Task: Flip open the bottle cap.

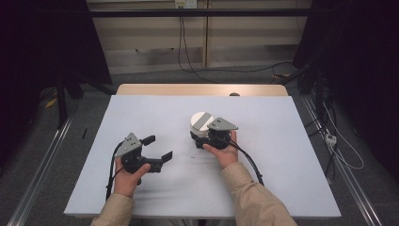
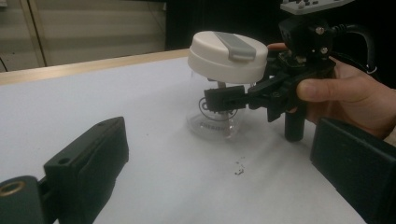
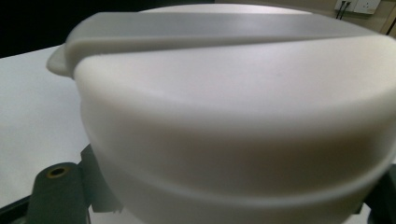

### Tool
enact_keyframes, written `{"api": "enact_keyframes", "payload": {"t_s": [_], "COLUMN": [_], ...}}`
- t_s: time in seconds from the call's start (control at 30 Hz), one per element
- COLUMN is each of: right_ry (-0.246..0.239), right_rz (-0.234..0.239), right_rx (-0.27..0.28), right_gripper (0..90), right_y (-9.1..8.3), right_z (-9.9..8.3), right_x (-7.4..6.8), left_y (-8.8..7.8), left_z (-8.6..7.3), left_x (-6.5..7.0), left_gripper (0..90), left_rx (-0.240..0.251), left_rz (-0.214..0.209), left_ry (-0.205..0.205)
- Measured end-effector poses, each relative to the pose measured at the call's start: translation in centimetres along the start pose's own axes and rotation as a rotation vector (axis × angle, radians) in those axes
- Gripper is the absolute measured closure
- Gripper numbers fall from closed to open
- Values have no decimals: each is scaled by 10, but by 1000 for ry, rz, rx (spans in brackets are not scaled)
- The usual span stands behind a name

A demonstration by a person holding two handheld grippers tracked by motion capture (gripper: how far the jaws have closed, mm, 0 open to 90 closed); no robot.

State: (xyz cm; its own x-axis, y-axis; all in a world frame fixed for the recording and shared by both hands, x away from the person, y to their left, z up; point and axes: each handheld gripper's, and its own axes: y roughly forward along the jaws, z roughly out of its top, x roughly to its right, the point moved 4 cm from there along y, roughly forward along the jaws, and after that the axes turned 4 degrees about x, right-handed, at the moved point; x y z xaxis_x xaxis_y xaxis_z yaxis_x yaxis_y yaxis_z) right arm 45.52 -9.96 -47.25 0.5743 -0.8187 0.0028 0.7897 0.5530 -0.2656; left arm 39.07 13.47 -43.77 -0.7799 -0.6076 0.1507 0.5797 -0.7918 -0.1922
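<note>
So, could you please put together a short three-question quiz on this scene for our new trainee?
1. True or false: the right gripper is clamped on the clear jar just below its white lid.
2. How do the left gripper jaws stand? A) open, with nothing between them B) shut on the jar C) shut on the lid
3. Fill in: the strip across the top of the lid is ____ in colour.

Key
1. True: its jaws grip the clear body under the lid, with the jar on the white table.
2. A.
3. Grey.
</note>
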Motion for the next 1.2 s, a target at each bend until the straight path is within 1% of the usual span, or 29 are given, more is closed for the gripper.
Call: {"api": "enact_keyframes", "payload": {"t_s": [0.1, 0.17, 0.23, 0.27, 0.33, 0.43, 0.47, 0.5, 0.53, 0.67, 0.73, 0.77, 0.8, 0.83, 0.9, 0.97, 1.07, 1.1, 1.13, 1.2], "right_ry": [-1, -1, 0, 0, 0, 0, 0, -1, -2, -1, -3, -3, -2, -2, -4, -3, -4, -3, -3, -4], "right_rz": [-3, -4, -1, 0, 1, 1, 1, 0, 0, 0, -1, -1, 1, 1, 0, 0, 0, 0, 0, 0], "right_rx": [1, -1, 1, 0, -1, -3, -3, -3, -3, -2, -2, -3, -2, -2, -2, -3, -3, -4, -4, -5], "right_gripper": [189, 189, 189, 189, 189, 189, 189, 189, 189, 189, 189, 189, 189, 189, 189, 189, 189, 189, 189, 189], "right_y": [0, 0, 0, 0, 0, 0, 0, 0, 0, 0, 0, 0, 0, 0, 0, 0, 0, 0, 0, 0], "right_z": [0, 0, 0, 0, 0, 0, 0, 0, 0, 0, 0, 0, 0, 0, 0, 0, 0, 0, 0, 0], "right_x": [0, 0, 0, 0, 0, 0, 0, 0, 0, 0, 0, 0, 0, 0, 0, 0, 0, 0, 0, 0], "left_y": [5, 9, 13, 15, 19, 25, 25, 27, 30, 37, 38, 39, 43, 43, 46, 51, 54, 55, 56, 60], "left_z": [2, 4, 5, 6, 6, 8, 8, 9, 10, 13, 14, 15, 15, 15, 15, 17, 19, 19, 20, 21], "left_x": [1, 2, 2, 2, 2, 1, 1, 1, 1, 2, 1, 1, 1, 1, 0, 1, 2, 2, 2, 2], "left_gripper": [55, 73, 131, 157, 187, 283, 302, 302, 357, 446, 461, 484, 511, 527, 543, 580, 611, 630, 630, 671], "left_rx": [-8, -8, -13, -13, -20, -22, -22, -23, -26, -32, -32, -35, -46, -46, -56, -58, -61, -62, -66, -73], "left_rz": [-10, -15, -15, -16, -17, -24, -24, -23, -37, -45, -51, -55, -54, -54, -57, -62, -59, -65, -65, -72], "left_ry": [-5, 4, 2, -6, -10, -10, -10, -15, -23, -31, -35, -40, -40, -40, -32, -39, -37, -38, -36, -43]}}
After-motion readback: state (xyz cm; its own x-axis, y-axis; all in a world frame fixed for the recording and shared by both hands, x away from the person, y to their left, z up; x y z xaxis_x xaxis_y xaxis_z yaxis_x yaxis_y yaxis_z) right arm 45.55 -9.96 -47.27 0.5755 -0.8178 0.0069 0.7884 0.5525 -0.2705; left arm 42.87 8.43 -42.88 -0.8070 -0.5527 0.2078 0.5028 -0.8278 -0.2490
